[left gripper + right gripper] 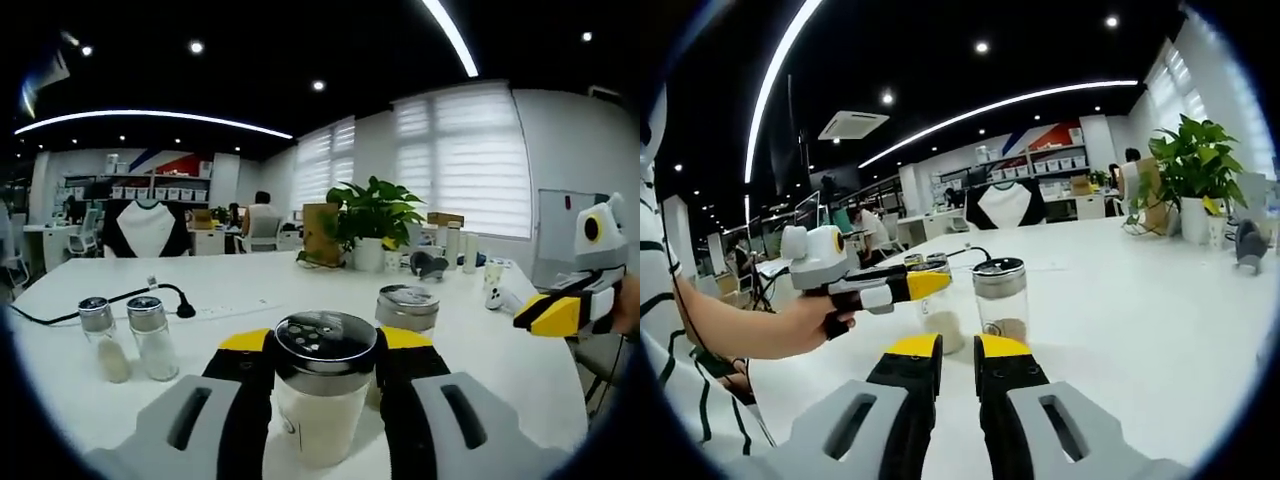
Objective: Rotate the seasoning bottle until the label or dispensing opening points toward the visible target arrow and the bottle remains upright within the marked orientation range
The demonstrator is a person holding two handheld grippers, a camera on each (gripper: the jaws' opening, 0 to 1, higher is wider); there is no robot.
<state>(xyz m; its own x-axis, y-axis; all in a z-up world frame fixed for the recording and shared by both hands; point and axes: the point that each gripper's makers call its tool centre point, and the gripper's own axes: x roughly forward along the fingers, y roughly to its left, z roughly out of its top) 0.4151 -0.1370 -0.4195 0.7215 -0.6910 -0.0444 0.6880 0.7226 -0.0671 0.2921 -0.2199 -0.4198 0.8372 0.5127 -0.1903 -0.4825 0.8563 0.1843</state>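
Left gripper [325, 365] clamps the seasoning bottle [322, 395] upright — bare white table [260, 285] ahead of its fingers; right gripper [957, 362] narrow, holding nothing.

No text, label, brand, number or sign is legible anywhere in the left or right gripper view.

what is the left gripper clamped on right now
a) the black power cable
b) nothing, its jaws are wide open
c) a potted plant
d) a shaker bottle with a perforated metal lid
d: in the left gripper view the left gripper has its yellow-tipped jaws pressed against both sides of the seasoning bottle, whose metal lid with holes sits between them.
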